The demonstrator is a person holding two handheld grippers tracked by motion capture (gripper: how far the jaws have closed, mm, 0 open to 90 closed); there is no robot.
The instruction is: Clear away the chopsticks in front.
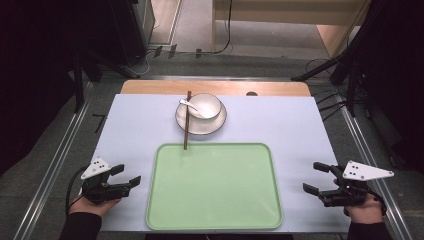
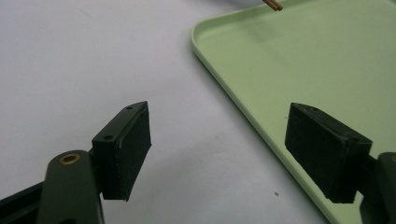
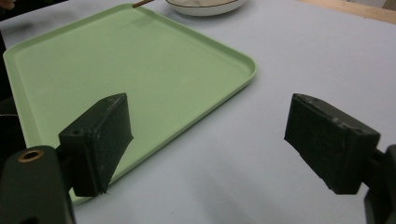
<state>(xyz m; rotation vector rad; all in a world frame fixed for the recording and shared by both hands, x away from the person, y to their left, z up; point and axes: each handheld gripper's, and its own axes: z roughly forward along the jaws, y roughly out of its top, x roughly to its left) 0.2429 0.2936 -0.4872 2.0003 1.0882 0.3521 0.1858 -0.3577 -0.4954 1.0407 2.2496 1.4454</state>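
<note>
Nearest you, your left gripper [image 1: 126, 179] and right gripper [image 1: 313, 181] rest low at the table's front corners, each with its jaws spread wide and nothing between them. Between the two lies the pale green tray [image 1: 215, 222], bare, and it is the thing closest to both of your tools; in the left gripper view its rounded rim [image 2: 243, 107] runs just past your far jaw. Beyond the tray's far edge sit a white bowl [image 1: 205, 105] on a white plate [image 1: 216, 125], a white spoon [image 1: 188, 105] leaning in the bowl, and brown chopsticks [image 1: 187, 120] laid across the plate with their near tips just reaching over the tray's rim. All of it stands on a light table cover [image 1: 300, 130], with a strip of wood showing behind. To judge from this, nothing has been moved yet: the tableware is well apart from both grippers, and every pick or placement is left to do. No brand, label or writing can be read anywhere.
</note>
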